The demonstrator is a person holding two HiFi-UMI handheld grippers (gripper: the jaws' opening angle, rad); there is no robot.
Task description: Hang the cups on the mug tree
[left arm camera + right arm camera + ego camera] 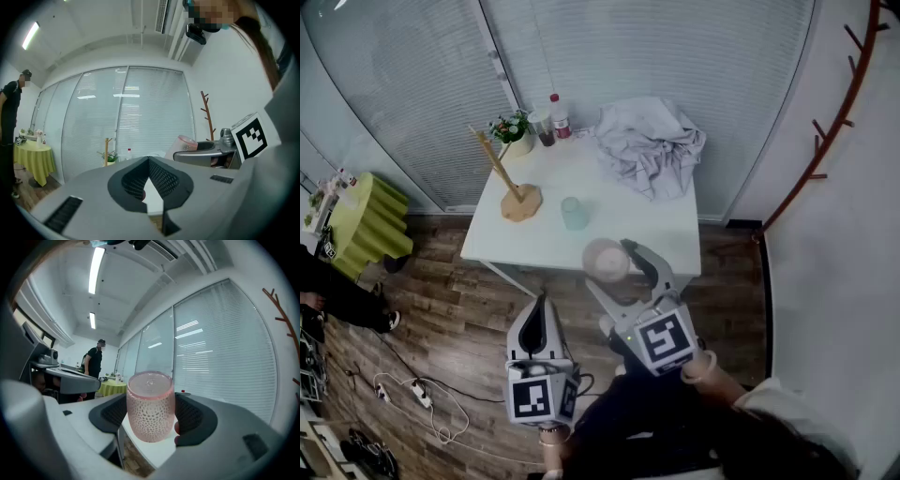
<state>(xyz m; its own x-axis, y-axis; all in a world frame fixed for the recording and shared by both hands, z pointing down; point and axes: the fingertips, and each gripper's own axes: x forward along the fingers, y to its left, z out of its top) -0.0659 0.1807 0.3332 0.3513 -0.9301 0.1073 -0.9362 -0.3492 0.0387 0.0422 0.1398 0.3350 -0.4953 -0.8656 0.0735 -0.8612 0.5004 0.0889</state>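
Right gripper view: wide jaws clamp pink cup (151, 405).

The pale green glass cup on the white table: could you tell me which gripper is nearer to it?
Right. The right gripper, holding a pink dimpled cup, hovers just short of the pale green glass cup; the left gripper hangs back over the floor.

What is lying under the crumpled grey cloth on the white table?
Only the white table shows around the grey cloth. It is heaped over the table's far right corner, so anything beneath it is covered and cannot be seen.
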